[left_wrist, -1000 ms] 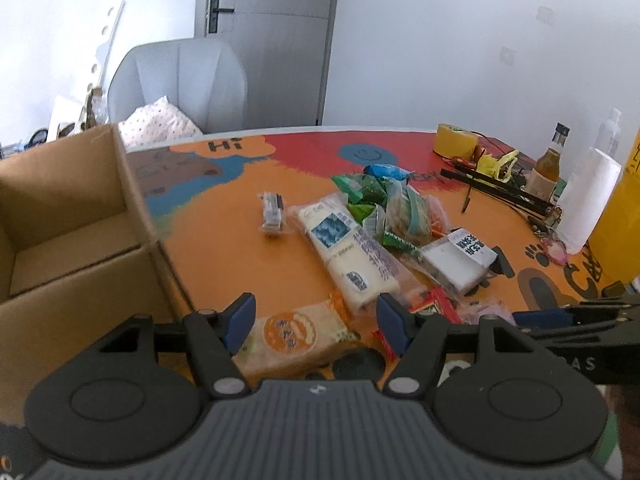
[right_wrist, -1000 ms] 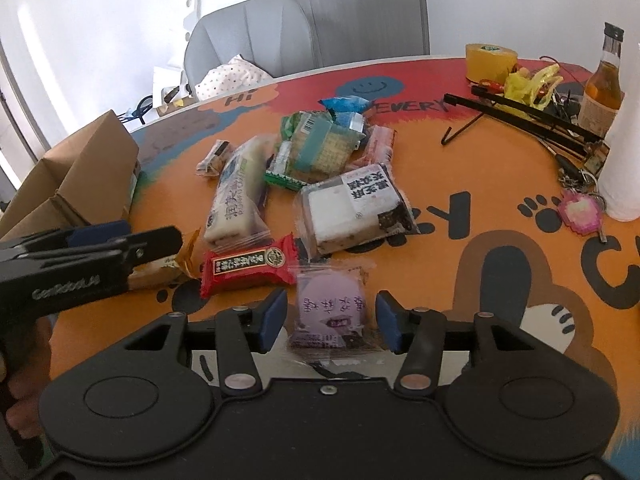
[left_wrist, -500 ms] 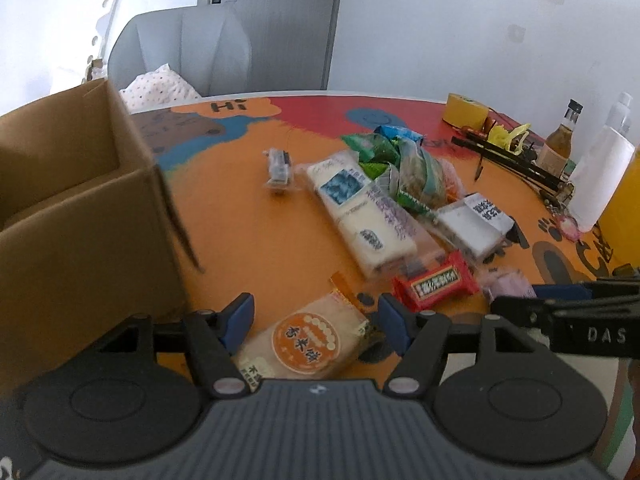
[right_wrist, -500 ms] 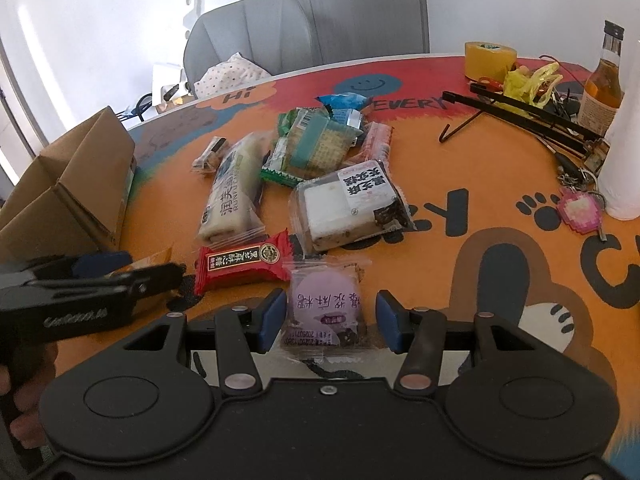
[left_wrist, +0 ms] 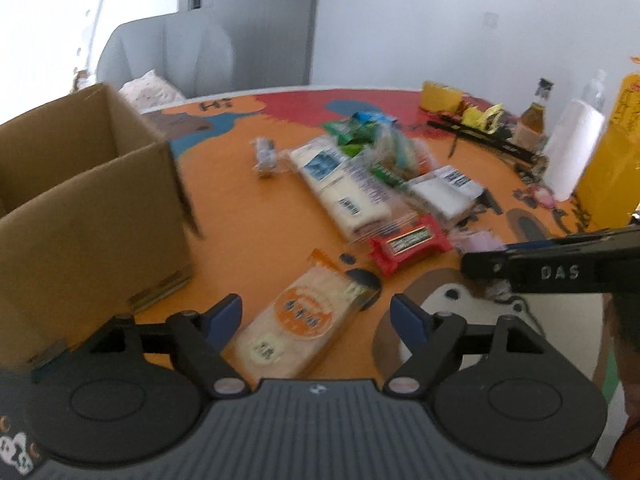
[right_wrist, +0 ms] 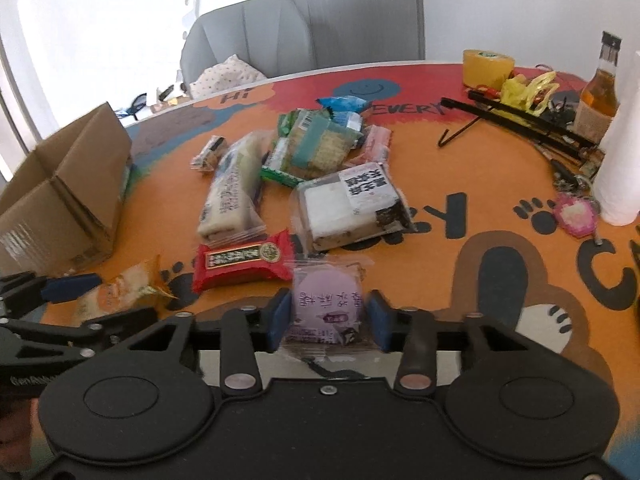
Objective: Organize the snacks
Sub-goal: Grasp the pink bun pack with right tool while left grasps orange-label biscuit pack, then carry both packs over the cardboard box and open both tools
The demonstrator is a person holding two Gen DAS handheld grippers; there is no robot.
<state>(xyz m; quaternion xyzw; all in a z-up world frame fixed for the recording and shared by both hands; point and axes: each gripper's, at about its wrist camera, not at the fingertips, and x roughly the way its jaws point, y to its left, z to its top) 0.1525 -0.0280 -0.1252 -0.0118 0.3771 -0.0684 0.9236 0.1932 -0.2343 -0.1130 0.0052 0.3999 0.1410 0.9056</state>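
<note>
Several snack packets lie on the orange table (right_wrist: pixel 460 152). My right gripper (right_wrist: pixel 328 316) is closing, and its blue pads touch both sides of a purple snack packet (right_wrist: pixel 326 300) that rests on the table. My left gripper (left_wrist: pixel 316 312) is opening, low over the table. An orange-labelled packet (left_wrist: pixel 304 320) lies between its fingers, clear of both pads. A red packet (right_wrist: pixel 240 260) sits between the two grippers. Behind it are a long white packet (right_wrist: pixel 232 196), a white cake pack (right_wrist: pixel 348 204) and a green pile (right_wrist: pixel 316 140). An open cardboard box (left_wrist: pixel 92 216) stands on the left.
At the table's right side stand a brown bottle (right_wrist: pixel 600 92), a white paper roll (right_wrist: pixel 624 140), a yellow tape roll (right_wrist: pixel 486 66), a black wire stand (right_wrist: pixel 520 116) and a pink key charm (right_wrist: pixel 576 216). A grey chair (right_wrist: pixel 248 36) is behind the table.
The left gripper dropped toward the table and its jaws spread wider around the orange-labelled packet. The right jaws narrowed onto the purple packet without the hand shifting.
</note>
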